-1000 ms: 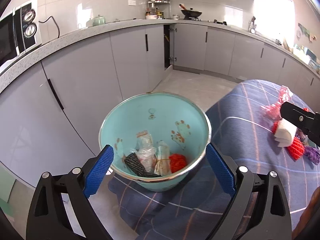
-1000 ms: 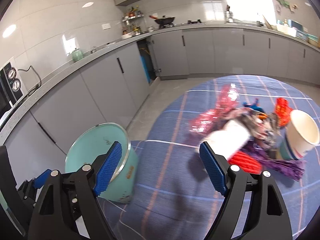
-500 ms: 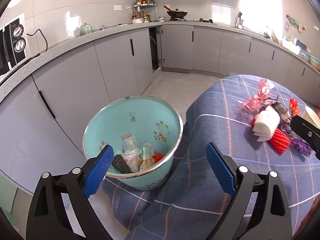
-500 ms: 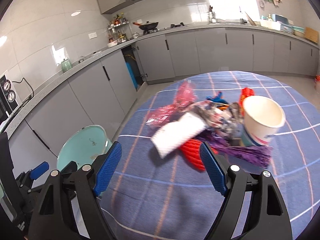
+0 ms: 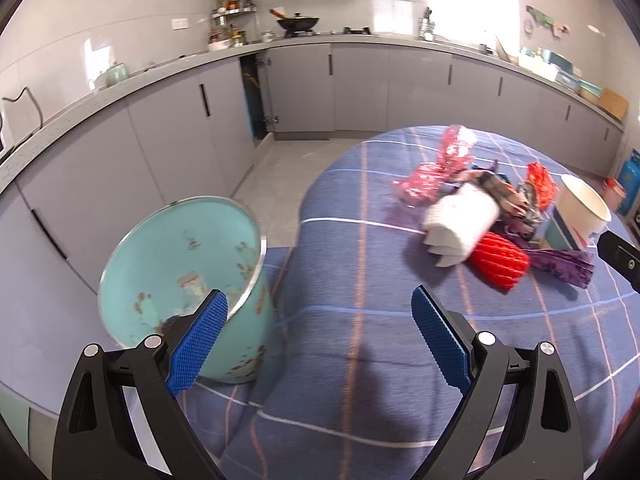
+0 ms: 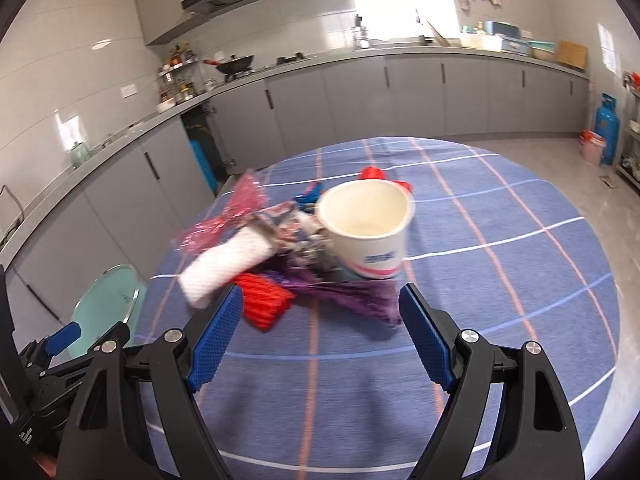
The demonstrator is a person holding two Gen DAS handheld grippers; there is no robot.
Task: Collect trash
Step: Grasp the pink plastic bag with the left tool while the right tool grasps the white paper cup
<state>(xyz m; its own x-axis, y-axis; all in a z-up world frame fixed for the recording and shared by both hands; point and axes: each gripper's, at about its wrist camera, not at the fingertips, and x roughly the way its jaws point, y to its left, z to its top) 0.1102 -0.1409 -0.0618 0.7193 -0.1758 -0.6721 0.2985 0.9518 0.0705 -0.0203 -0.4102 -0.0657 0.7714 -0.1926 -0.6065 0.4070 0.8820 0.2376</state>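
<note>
From the left wrist view, the left tool (image 5: 318,312) is wide open and holds nothing. Only this view looks into the teal bin (image 5: 182,280), which sits at the tabletop (image 5: 360,360) edge, low on the left. The left blue pad hides what lies in the bottom of the bin. The trash pile (image 5: 492,220) lies on the blue checked cloth, far right of the bin, with a white paper roll (image 5: 460,224), a red net (image 5: 498,262) and a paper cup (image 5: 580,212). A black bit of the right tool (image 5: 620,258) pokes in and is cut off at the right edge. A second ago the bin sat right between the pads; now it is off to the left.

From the right wrist view, the right tool (image 6: 320,330) is wide open and empty too. Only this view looks into the paper cup (image 6: 368,228), which is bare inside. The trash pile (image 6: 288,256) is just past the pads. A second ago it sat far to the right. The pile is blurry, so the small wrappers are hard to tell apart. The bin (image 6: 108,300) shows only its rim, behind the left tool (image 6: 64,336).
</note>
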